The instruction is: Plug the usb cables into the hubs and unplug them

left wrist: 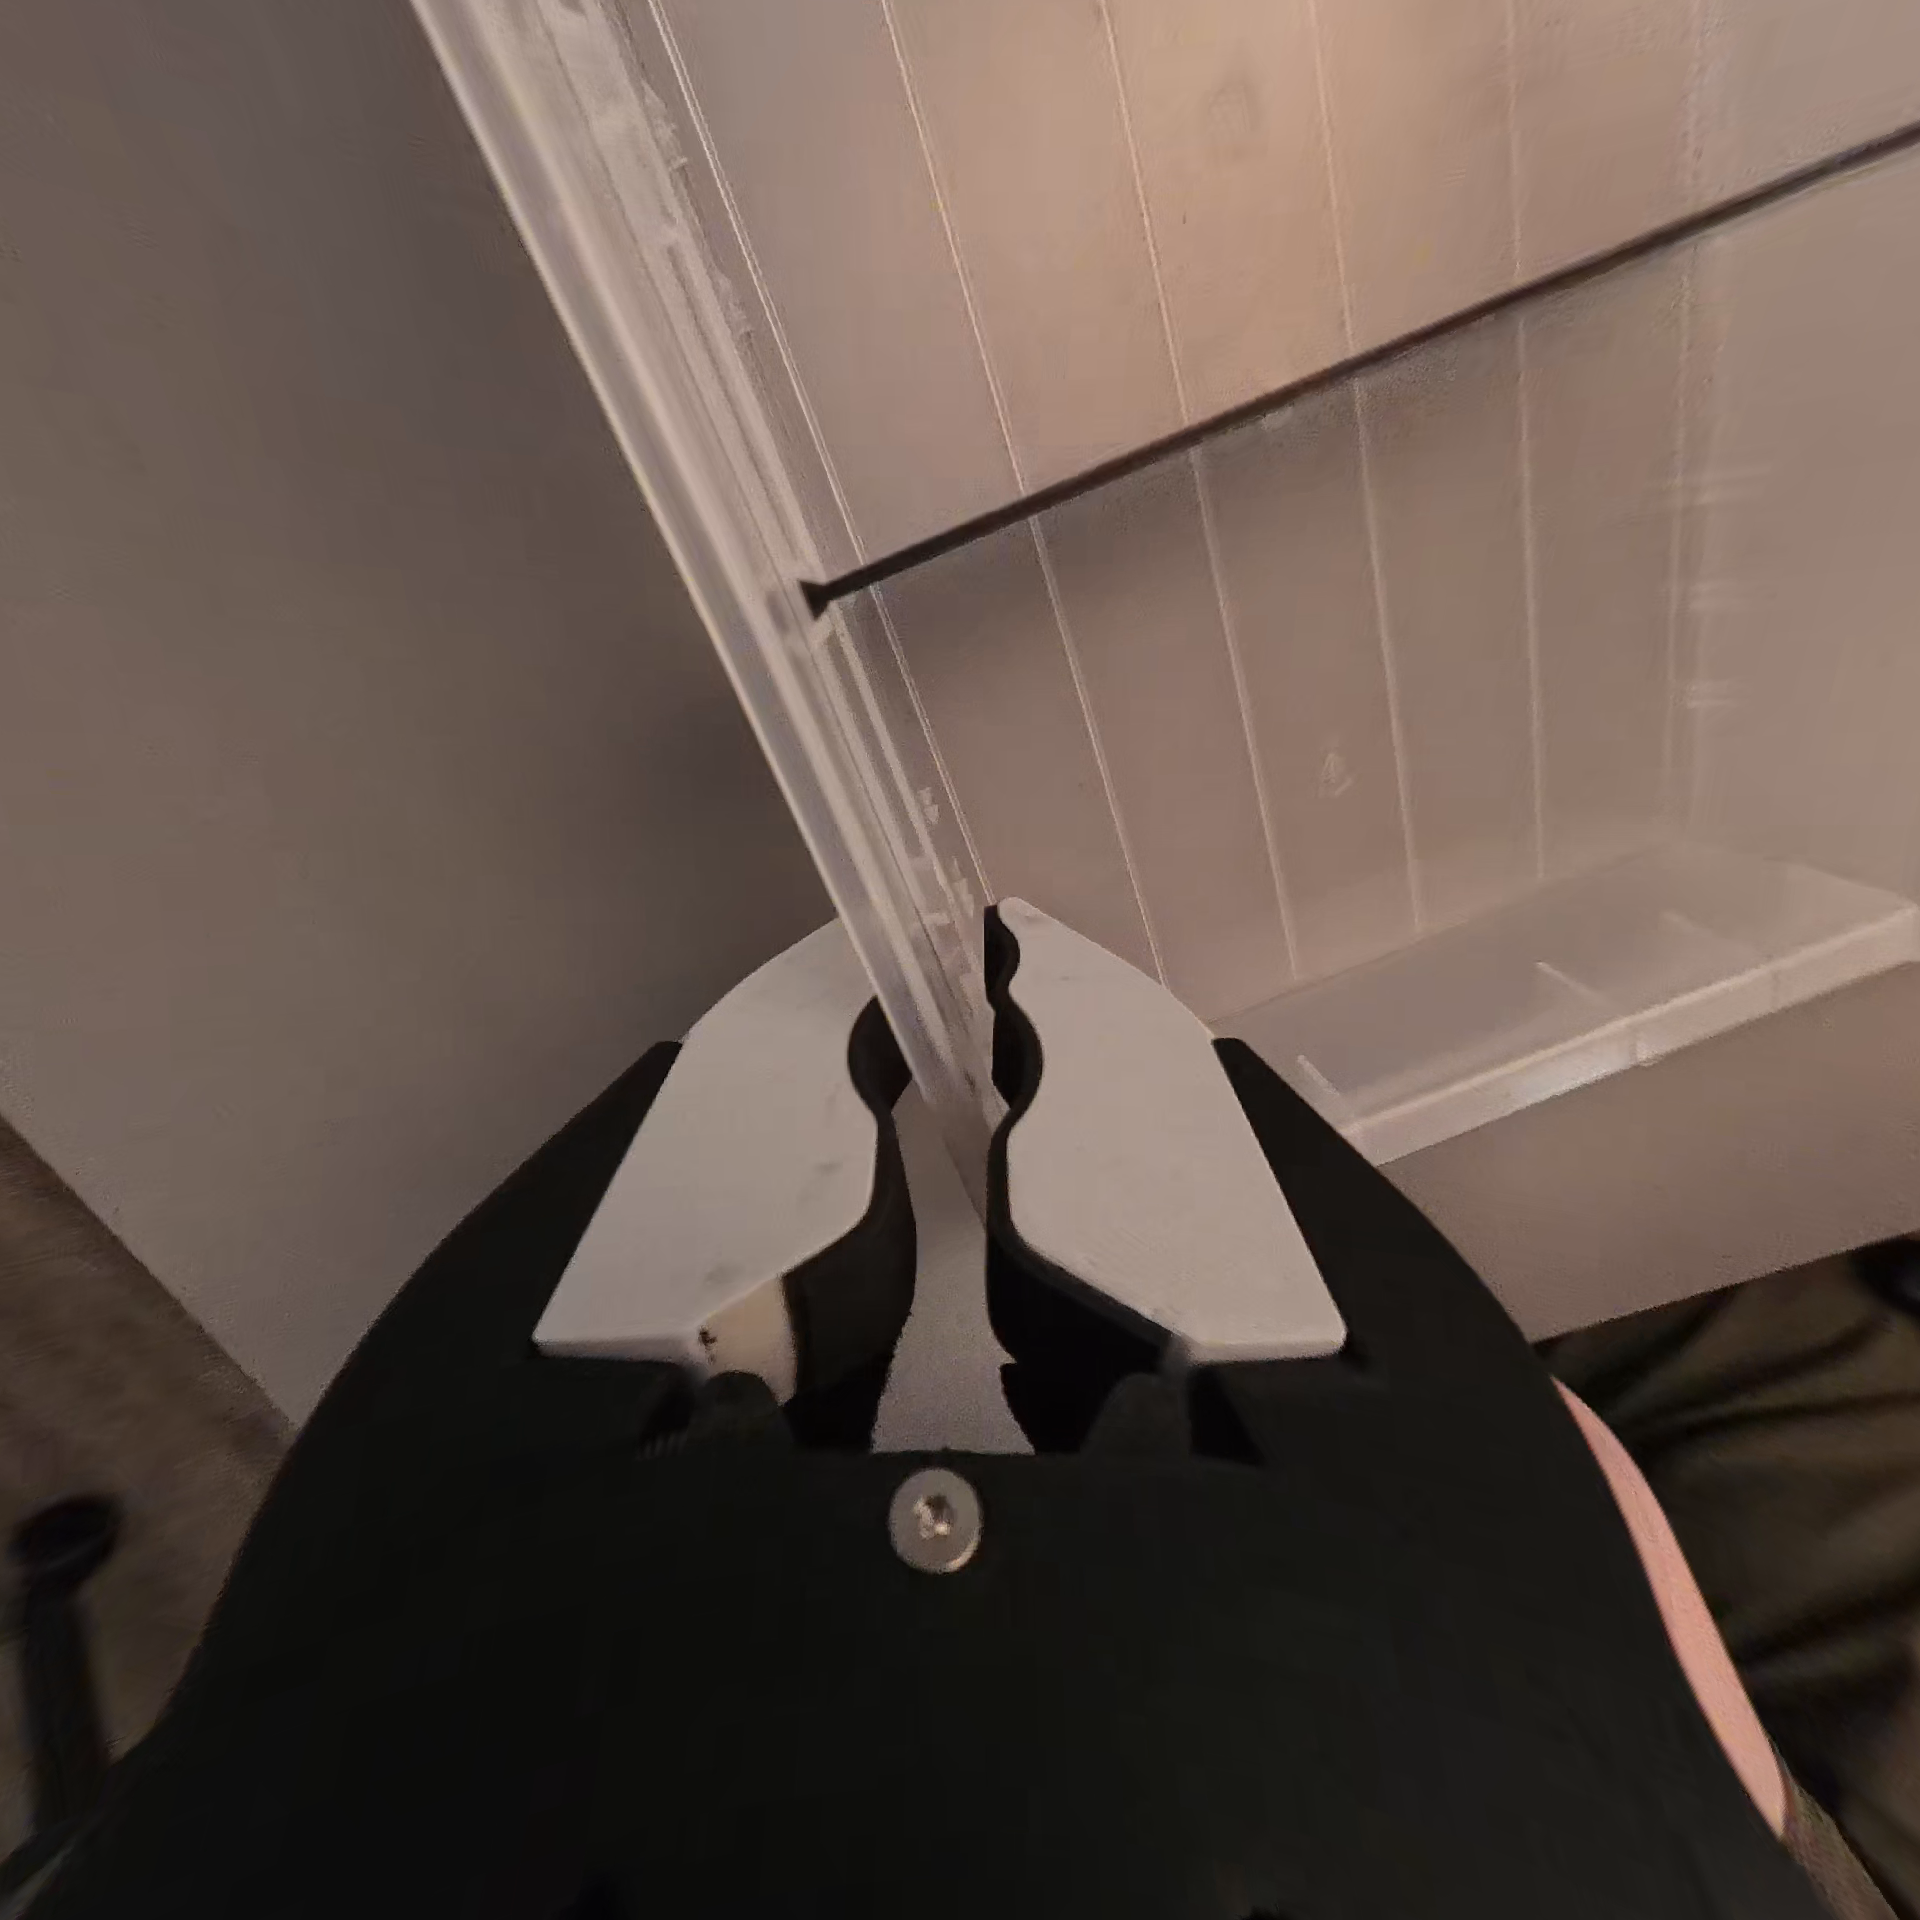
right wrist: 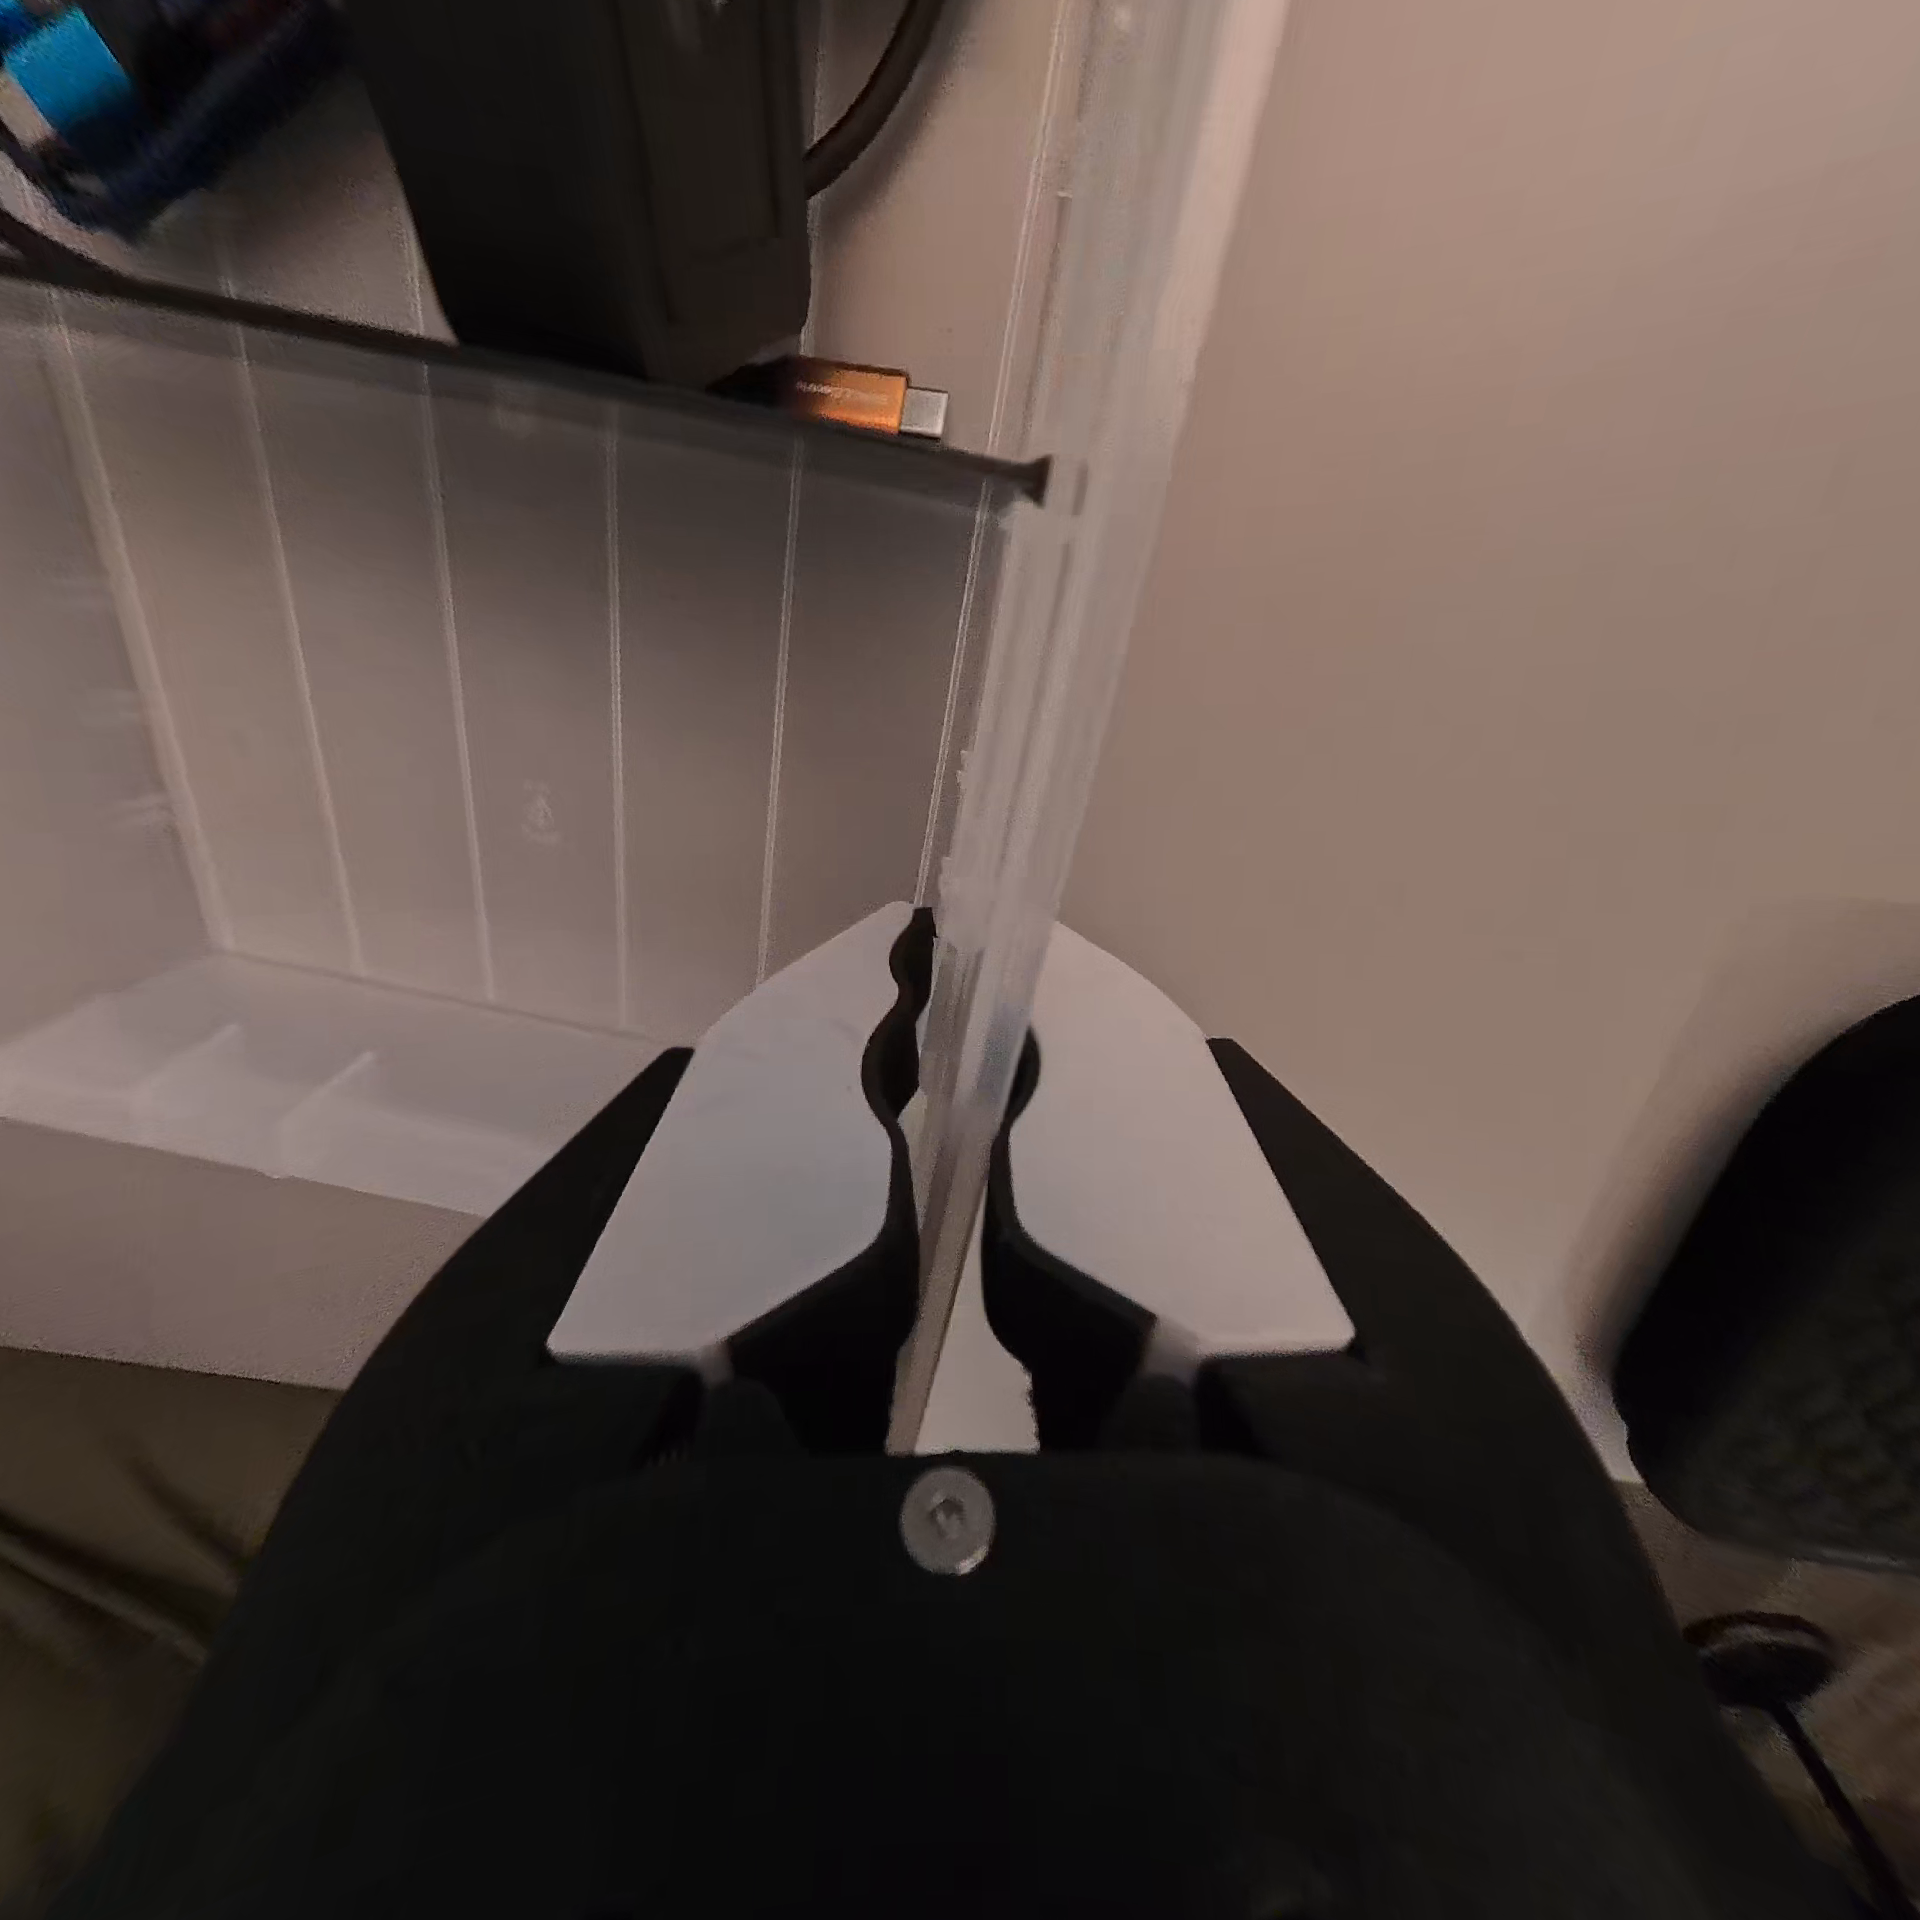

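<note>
clear plastic box (left wrist: 1299, 520) between two hand-held grippers

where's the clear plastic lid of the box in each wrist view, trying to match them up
Left wrist view: the clear plastic lid fills the upper right; its edge runs diagonally down between the left gripper fingers.
Right wrist view: the lid fills the left and centre, its edge running almost straight down into the right gripper.
Shared landmark: the thin dark hinge rod crossing the lid, ending at the gripped edge in both.
</note>
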Available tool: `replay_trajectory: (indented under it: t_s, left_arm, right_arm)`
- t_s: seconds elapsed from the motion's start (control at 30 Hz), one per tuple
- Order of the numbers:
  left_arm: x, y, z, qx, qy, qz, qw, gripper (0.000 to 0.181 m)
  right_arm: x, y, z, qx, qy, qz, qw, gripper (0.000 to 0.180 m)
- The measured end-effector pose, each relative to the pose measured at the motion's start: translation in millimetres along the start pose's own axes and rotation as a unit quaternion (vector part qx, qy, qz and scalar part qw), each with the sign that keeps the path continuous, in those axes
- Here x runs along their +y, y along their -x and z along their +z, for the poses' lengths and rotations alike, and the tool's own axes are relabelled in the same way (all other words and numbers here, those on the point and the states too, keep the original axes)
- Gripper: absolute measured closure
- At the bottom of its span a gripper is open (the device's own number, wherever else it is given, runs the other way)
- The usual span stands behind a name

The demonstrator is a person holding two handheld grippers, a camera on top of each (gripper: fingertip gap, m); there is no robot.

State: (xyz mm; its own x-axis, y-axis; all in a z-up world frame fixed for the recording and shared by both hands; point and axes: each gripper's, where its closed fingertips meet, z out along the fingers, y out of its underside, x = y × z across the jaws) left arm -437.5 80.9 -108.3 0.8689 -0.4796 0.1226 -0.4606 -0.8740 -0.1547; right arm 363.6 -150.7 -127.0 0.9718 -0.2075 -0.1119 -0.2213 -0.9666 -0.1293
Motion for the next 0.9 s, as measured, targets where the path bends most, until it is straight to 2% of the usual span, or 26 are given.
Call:
replay_trajectory:
  t_s: [0.23, 0.4, 0.6, 0.73, 0.83, 0.9]
  left_arm:
    - [-25, -58, 13, -0.006, 0.061, 0.056, 0.997, 0.175]
    - [-42, -94, 21, -0.009, 0.090, -0.013, 0.996, 0.177]
    - [-48, -124, 28, -0.054, 0.116, 0.011, 0.992, 0.174]
    - [-53, -151, 32, -0.047, 0.120, 0.059, 0.990, 0.171]
    - [-45, -168, 31, -0.027, 0.138, 0.076, 0.987, 0.171]
    - [-39, -175, 28, -0.019, 0.153, 0.084, 0.984, 0.170]
  right_arm:
    - [-12, 58, 7, -0.002, -0.013, -0.014, 1.000, 0.170]
    - [-16, 100, 12, -0.007, -0.013, -0.048, 0.999, 0.170]
    - [-15, 154, 18, -0.027, -0.011, -0.093, 0.995, 0.168]
    - [-14, 192, 19, -0.057, -0.023, -0.132, 0.989, 0.154]
    - [-30, 195, 5, -0.007, -0.094, -0.149, 0.984, 0.148]
    - [-45, 182, -29, 0.070, -0.171, -0.137, 0.973, 0.145]
